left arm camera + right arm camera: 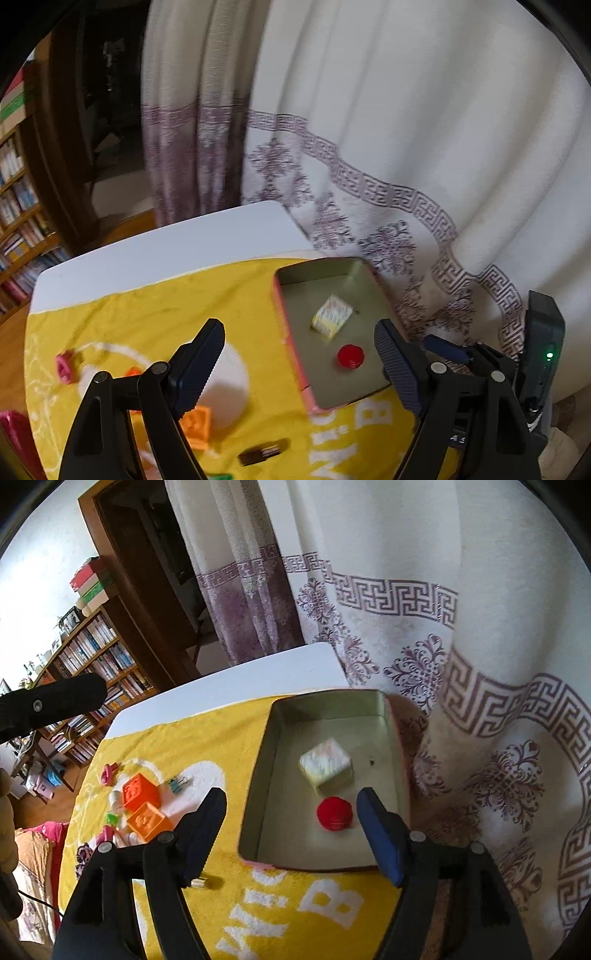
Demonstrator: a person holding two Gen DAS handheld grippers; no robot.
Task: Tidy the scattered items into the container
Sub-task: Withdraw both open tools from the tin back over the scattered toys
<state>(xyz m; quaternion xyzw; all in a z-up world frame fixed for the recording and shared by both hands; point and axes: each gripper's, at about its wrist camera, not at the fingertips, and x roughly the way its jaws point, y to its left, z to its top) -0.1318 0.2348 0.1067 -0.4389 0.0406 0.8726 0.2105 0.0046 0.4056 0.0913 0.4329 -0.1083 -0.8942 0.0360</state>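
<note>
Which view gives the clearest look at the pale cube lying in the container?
The right wrist view: the pale cube sits sharp and unobstructed inside the container, three faces visible. The left wrist view shows the same cube smaller and motion-blurred.

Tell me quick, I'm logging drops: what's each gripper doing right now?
Left gripper: open, holding nothing.
Right gripper: open, holding nothing, above the tin.
</note>
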